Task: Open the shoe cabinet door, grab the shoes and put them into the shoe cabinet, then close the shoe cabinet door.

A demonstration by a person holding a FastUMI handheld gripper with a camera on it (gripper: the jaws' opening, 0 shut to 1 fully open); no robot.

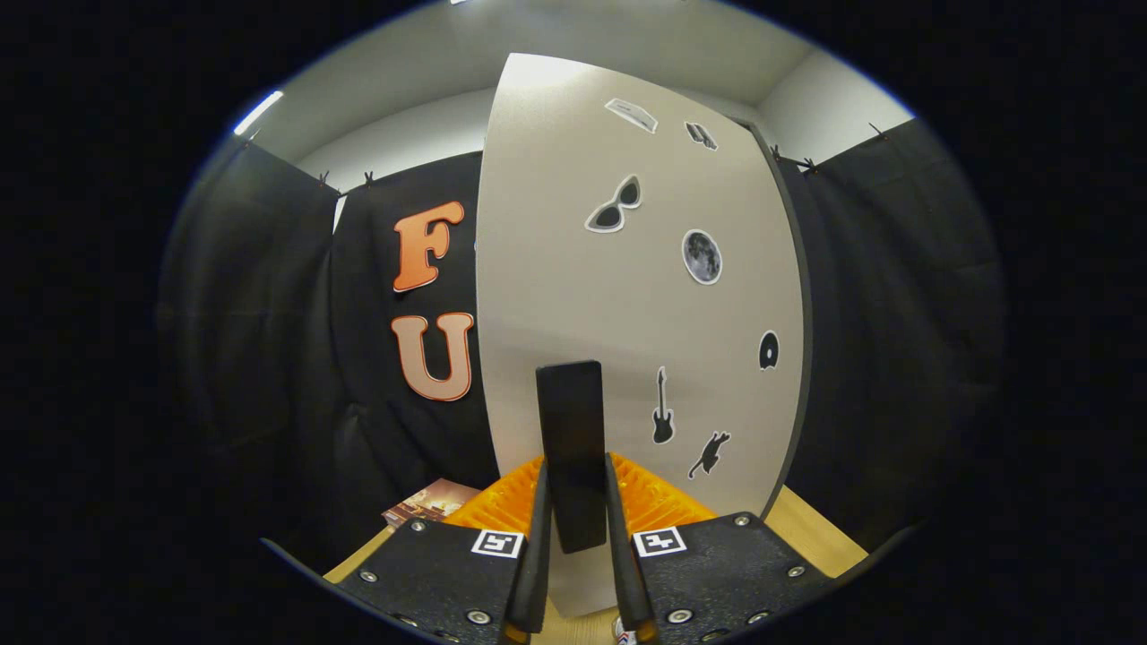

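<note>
Gripper (573,502): we've got both fingers closed tight on the black door handle (571,448), one on each side.
Cabinet door (627,296): pale grey, stickers across it, handle low on its face, right ahead of us.
Door angle: we can't judge how far open it is.
Floor (811,528): light wood beneath.

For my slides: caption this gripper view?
Gripper shut on the black handle of the sticker-covered shoe cabinet door.

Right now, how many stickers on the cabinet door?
7 on the door: two at top, sunglasses, moon, disc by the right edge, guitar and cat near the handle the claw clamps.
</note>
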